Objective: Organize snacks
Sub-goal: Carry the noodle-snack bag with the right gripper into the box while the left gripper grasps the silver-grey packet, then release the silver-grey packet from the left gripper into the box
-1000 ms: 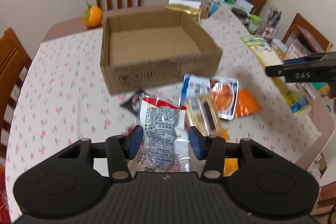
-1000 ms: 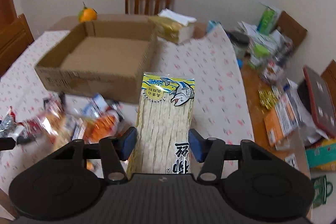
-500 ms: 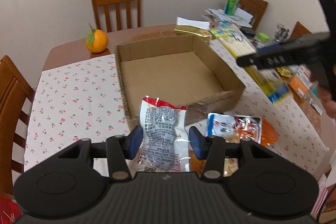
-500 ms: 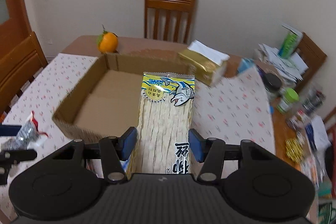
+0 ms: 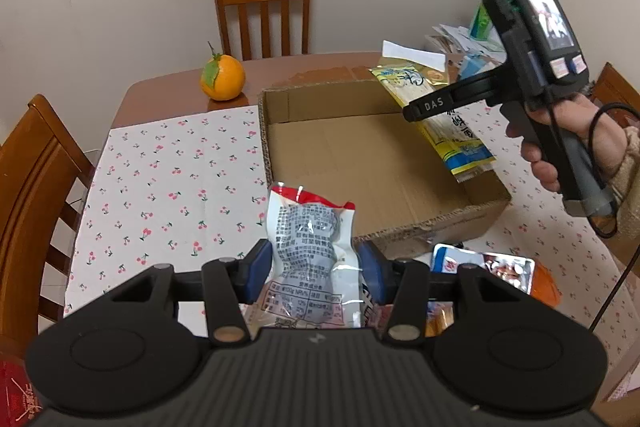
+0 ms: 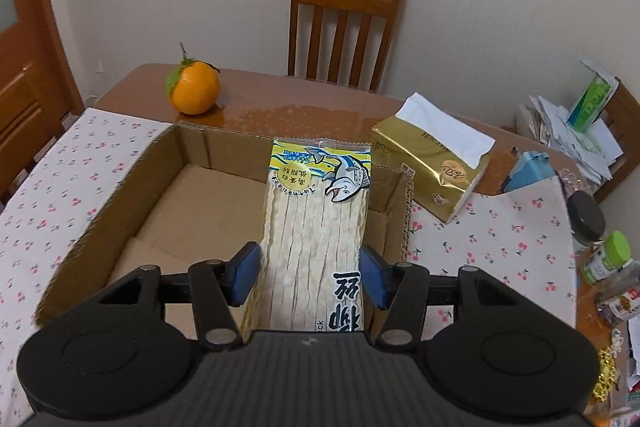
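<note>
An empty open cardboard box (image 5: 360, 155) sits on the cherry-print tablecloth; it also shows in the right wrist view (image 6: 168, 211). My left gripper (image 5: 314, 267) is shut on a clear snack pouch with grey contents (image 5: 312, 255), held just before the box's near wall. My right gripper (image 6: 312, 273) is shut on a long yellow fish-strip packet (image 6: 316, 215), held over the right side of the box; the left wrist view shows that packet (image 5: 440, 115) above the box's right wall.
More snack packets (image 5: 488, 267) lie on the cloth in front of the box. An orange (image 6: 194, 87) and a gold tissue pack (image 6: 432, 167) stand behind the box. Jars and paper clutter (image 6: 592, 239) fill the right side. Wooden chairs (image 6: 344, 27) surround the table.
Both grippers have moved forward toward the box with their packets. The right gripper's fish-strip packet now hangs over the box interior; the left pouch is closer to the near wall.
</note>
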### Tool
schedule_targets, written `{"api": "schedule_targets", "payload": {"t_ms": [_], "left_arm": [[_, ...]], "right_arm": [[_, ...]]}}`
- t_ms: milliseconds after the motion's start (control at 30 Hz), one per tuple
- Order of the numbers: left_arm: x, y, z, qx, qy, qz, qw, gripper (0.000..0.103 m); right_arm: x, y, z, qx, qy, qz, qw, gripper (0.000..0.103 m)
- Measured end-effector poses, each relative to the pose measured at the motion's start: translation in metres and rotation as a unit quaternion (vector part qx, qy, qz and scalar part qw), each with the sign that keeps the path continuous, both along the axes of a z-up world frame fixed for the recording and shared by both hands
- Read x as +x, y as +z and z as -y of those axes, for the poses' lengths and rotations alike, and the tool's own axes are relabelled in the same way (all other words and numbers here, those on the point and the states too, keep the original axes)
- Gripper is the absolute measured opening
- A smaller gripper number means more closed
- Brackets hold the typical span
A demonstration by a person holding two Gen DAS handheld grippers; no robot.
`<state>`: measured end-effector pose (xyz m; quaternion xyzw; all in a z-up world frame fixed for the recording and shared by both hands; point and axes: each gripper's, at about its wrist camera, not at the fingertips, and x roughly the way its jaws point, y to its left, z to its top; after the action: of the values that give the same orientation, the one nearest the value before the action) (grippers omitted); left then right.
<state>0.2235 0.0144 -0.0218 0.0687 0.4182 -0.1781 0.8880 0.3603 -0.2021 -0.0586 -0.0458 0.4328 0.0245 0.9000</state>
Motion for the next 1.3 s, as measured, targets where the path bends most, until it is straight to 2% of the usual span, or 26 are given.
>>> {"api": "schedule_targets", "payload": {"t_ms": [100, 167, 233, 267, 467, 567, 733, 900, 967, 1000, 1067, 1100, 1300], "left_arm": [[0.008, -0.002, 0.003, 0.001, 0.001, -0.004, 1.0, 0.048], [0.013, -0.002, 0.006, 0.003, -0.002, -0.004, 1.0, 0.048], [0.018, -0.003, 0.009, 0.006, -0.005, -0.003, 1.0, 0.048], [0.021, -0.004, 0.011, 0.005, -0.007, -0.002, 1.0, 0.048], [0.042, -0.004, 0.023, 0.003, -0.023, -0.003, 0.9997, 0.048], [0.057, -0.004, 0.032, 0.001, -0.034, 0.001, 0.9994, 0.048], [0.093, -0.012, 0.048, -0.006, -0.038, 0.001, 0.9993, 0.048], [0.13, -0.023, 0.066, 0.004, -0.036, 0.007, 0.9993, 0.049], [0.142, -0.027, 0.071, 0.003, -0.031, 0.019, 0.9993, 0.054], [0.146, -0.027, 0.073, 0.001, -0.027, 0.023, 0.9994, 0.068], [0.151, -0.027, 0.075, 0.006, -0.007, 0.036, 0.9993, 0.089], [0.15, -0.026, 0.075, 0.009, 0.001, 0.046, 0.9989, 0.093], [0.128, -0.013, 0.068, 0.023, -0.001, 0.061, 0.9979, 0.093]], "right_arm": [[0.011, -0.008, 0.003, -0.008, -0.006, 0.001, 1.0, 0.066], [0.011, -0.009, 0.008, -0.002, -0.006, 0.002, 1.0, 0.088], [0.004, -0.006, 0.01, -0.002, -0.006, 0.015, 1.0, 0.1], [-0.001, -0.005, 0.012, -0.002, -0.006, 0.017, 1.0, 0.102], [-0.04, 0.006, 0.013, -0.006, -0.002, 0.023, 1.0, 0.103], [-0.065, 0.015, 0.013, 0.008, -0.001, 0.032, 0.999, 0.103], [-0.101, 0.023, 0.012, 0.027, -0.009, 0.034, 0.999, 0.103], [-0.131, 0.027, 0.012, 0.019, -0.011, 0.039, 0.999, 0.103], [-0.138, 0.026, 0.013, 0.015, -0.013, 0.035, 0.999, 0.103], [-0.141, 0.025, 0.014, 0.011, -0.015, 0.034, 0.999, 0.103], [-0.145, 0.023, 0.016, 0.01, -0.018, 0.031, 0.999, 0.103], [-0.147, 0.021, 0.018, 0.01, -0.02, 0.028, 0.999, 0.103], [-0.156, 0.015, 0.023, 0.006, -0.032, 0.02, 0.999, 0.103]]}}
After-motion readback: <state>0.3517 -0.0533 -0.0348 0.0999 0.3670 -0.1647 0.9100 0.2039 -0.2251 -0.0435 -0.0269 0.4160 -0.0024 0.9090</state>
